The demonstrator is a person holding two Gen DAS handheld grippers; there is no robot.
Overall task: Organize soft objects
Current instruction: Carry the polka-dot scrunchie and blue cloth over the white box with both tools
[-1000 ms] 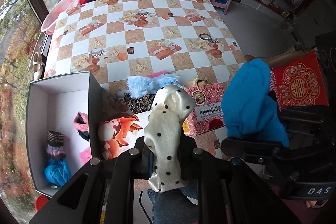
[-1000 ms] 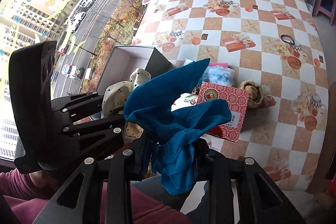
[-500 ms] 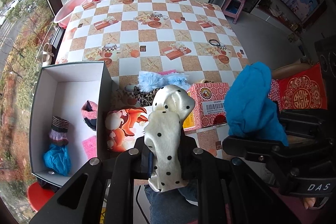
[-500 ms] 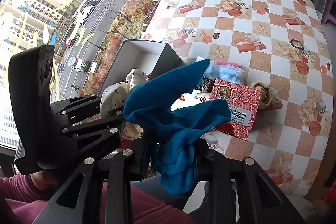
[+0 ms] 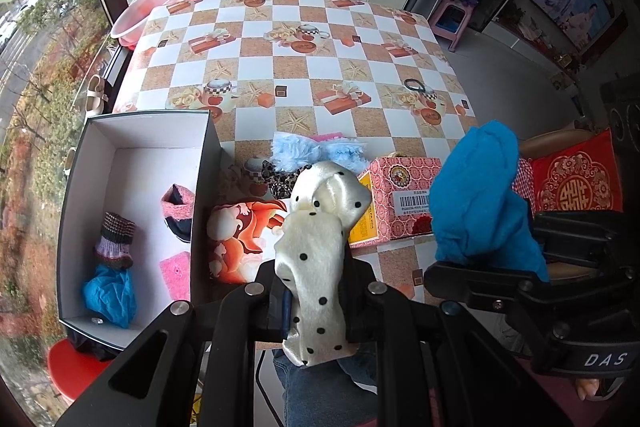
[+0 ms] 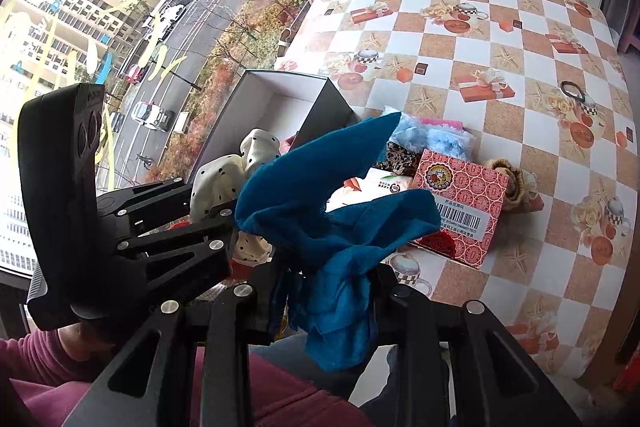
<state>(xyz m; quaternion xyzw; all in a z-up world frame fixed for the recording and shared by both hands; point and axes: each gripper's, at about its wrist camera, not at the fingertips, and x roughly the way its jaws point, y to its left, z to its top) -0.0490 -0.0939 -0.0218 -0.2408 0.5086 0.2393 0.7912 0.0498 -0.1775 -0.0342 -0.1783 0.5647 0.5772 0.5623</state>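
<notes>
The left claw [image 5: 316, 291] is clamped on a limp, slippery dotted cloth [image 5: 320, 251]; the right claw [image 6: 324, 291] pinches a floppy blue cloth [image 6: 332, 219]. Both look light. The box [image 5: 76, 187] sits at nine o'clock.

Cream black-dotted cloth [image 5: 316, 259], teal cloth [image 6: 332, 223], checkered tablecloth [image 5: 304, 67].

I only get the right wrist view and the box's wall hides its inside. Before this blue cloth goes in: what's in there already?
Observer: The box holds four soft things, with a crumpled blue piece at its near end.
Operator: Any room left?
Observer: Yes, the far half of its floor is bare.
Operator: Is the spotted cloth properly clamped on the left?
Observer: Yes. The left gripper has its jaws shut on the cream polka-dot cloth at mid-length.
</notes>
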